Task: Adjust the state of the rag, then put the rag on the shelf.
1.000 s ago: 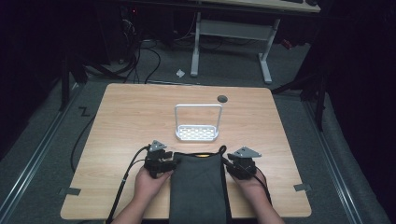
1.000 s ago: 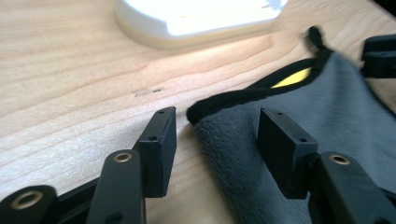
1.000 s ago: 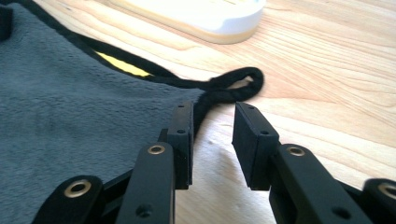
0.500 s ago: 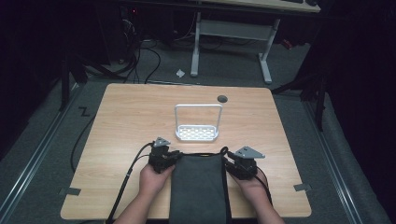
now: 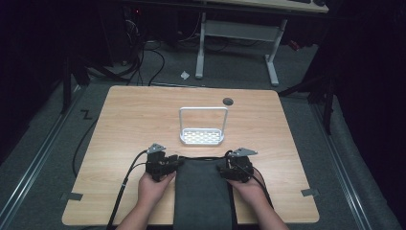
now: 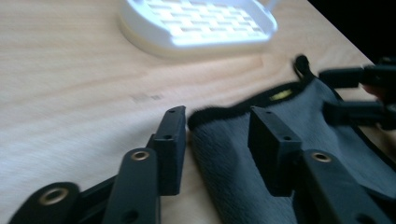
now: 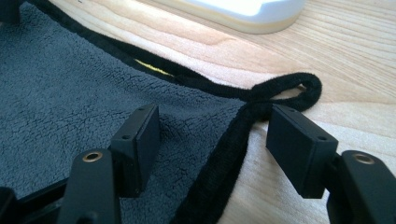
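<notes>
Lying flat at the lower middle of the counter, the grey towel looks soft and light; both hand-held grippers, left and right, have just been opening and straddle its far corners unclamped, best pinched at the black hem.

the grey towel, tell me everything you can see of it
The grey towel is a fuzzy dark cloth with black edging, a small yellow tag and a black loop at one far corner. It lies flat on the wooden table, running off the near edge. The left gripper and right gripper straddle its far corners, fingers open.
</notes>
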### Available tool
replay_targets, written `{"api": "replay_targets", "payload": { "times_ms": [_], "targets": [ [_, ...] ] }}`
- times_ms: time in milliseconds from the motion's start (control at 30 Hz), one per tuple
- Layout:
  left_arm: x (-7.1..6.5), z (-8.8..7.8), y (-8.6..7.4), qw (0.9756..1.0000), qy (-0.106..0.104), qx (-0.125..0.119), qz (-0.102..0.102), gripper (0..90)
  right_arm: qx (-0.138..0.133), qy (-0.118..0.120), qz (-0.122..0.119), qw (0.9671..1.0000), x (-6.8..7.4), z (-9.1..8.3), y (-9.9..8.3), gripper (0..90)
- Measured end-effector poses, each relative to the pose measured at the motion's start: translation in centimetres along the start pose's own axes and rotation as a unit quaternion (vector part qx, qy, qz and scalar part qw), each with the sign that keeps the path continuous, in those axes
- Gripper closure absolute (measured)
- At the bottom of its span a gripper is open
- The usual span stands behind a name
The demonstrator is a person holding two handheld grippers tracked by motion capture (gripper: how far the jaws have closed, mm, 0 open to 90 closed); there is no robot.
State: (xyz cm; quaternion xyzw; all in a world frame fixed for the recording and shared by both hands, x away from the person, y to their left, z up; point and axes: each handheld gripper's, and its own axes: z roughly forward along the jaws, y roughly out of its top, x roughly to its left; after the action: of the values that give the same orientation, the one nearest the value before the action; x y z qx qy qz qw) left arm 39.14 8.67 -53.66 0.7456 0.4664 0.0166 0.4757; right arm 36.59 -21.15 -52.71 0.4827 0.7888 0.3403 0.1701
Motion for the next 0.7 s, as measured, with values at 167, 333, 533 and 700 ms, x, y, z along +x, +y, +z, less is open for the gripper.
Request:
{"api": "replay_targets", "payload": {
  "times_ms": [167,333,533,700],
  "targets": [
    [-0.6,0.4,-0.2,0.9996,0.017,0.013,0.019,59.7,-0.005,-0.002,-0.014,0.9999,0.5,0.0,-0.2,48.0],
    [-0.8,0.6,-0.2,0.9994,0.017,0.018,0.024,76.2,-0.011,0.013,-0.015,0.9997,0.9,-0.2,-0.4,70.3],
    [-1.0,0.4,-0.3,0.9989,0.022,0.009,0.041,82.6,-0.020,0.019,-0.017,0.9995,1.1,-0.3,-0.4,77.6],
    [-1.4,0.1,-0.4,0.9978,0.029,-0.007,0.060,83.2,-0.038,0.018,-0.020,0.9989,1.2,-0.7,-0.4,77.9]
  ]
}}
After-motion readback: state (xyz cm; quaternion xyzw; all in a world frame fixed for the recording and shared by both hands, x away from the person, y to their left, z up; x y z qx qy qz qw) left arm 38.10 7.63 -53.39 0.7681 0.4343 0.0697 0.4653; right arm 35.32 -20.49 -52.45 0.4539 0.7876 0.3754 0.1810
